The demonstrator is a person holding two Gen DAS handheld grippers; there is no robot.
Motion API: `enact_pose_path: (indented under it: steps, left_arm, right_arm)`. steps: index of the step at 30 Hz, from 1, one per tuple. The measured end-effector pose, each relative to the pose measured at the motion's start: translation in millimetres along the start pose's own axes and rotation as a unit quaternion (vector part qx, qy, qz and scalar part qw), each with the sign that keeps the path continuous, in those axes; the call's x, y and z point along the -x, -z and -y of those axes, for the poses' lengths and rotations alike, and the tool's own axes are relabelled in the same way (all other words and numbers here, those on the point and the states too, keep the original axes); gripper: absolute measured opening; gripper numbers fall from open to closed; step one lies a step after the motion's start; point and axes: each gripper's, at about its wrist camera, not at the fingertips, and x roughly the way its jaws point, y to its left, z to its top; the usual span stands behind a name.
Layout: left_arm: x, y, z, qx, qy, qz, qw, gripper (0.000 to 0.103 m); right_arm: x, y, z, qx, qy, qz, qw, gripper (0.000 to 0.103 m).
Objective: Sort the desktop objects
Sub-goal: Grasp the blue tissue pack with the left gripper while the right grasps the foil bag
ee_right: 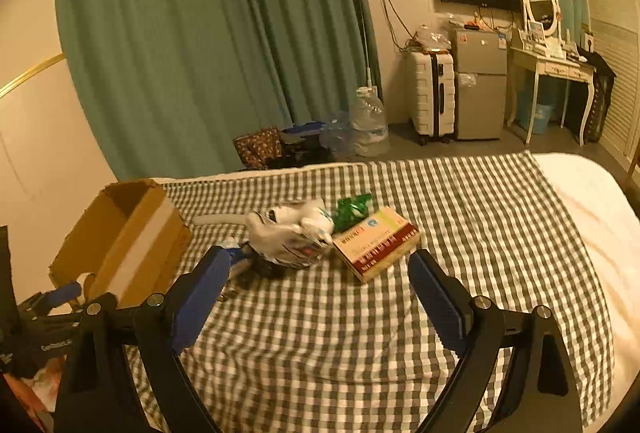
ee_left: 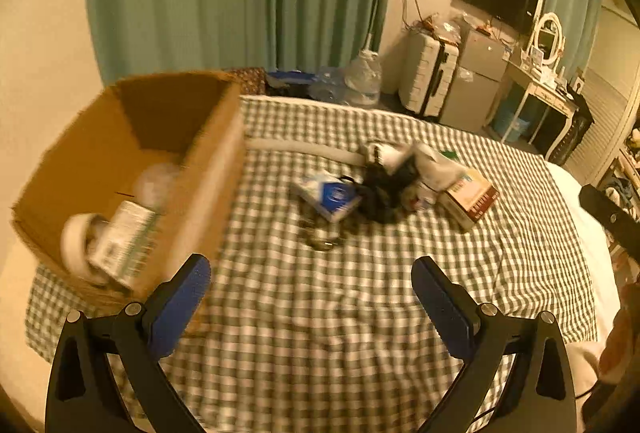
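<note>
While both tools hang above the bed [ee_right: 460, 217] with nothing in them, the pile of things waits in the middle of the checked cloth [ee_right: 320, 333]. The right hand-held gripper [ee_right: 320, 265] has its jaws wide apart and empty. The left hand-held gripper [ee_left: 310, 273] is wide and empty too.

From the right wrist view, the red and cream box [ee_right: 376, 243] lies flat, just past the gripper at about 1 o'clock. It looks stiff and light, like a card box. Its long side runs from 8 o'clock to 2 o'clock. A good hold is probably across its short sides, so the gripper would need a small turn.

Beside the box, at 11 o'clock, is a soft white bundle [ee_right: 288, 233]. It looks floppy and would sag, so a pinch in the thick middle seems best. A crinkly green wrapper [ee_right: 352, 207] sits behind it at 12 o'clock; it looks very light and slippery.

In the left wrist view, a blue and white packet [ee_left: 330, 195] lies at 12 o'clock, touching a dark tangle [ee_left: 380, 193].

The cardboard box [ee_right: 132, 233] stands open at 10 o'clock, with some things inside.
</note>
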Motion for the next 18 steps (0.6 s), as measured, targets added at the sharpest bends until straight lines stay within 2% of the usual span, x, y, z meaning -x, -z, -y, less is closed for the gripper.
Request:
enact_pose_path:
  steps: [4, 8, 13, 18]
  left_arm:
    - [-27.6, 3.5, 26.1, -0.02, -0.012, -0.008, 0.9997, 0.103]
    - [-56.2, 1.1, 37.6, -0.043, -0.027, -0.013, 0.9986, 0.103]
    - [-89.1, -2.3, 32.9, -0.05, -0.044, -0.017, 0.9976, 0.103]
    - [-113.4, -4.7, 19.6, -0.05, -0.055, -0.022, 0.997, 0.103]
  right_arm:
    - [-15.9, 11.5, 9.6, 0.014, -0.014, -0.005, 1.0, 0.091]
    - [-34.9, 19.5, 1.0, 0.047, -0.026, -0.008, 0.999, 0.091]
    - [-66.7, 16.5, -17.5, 0.095, -0.049, 0.001, 0.994, 0.091]
    - [-109.2, 1.4, -30.5, 0.107, -0.069, -0.004, 0.992, 0.091]
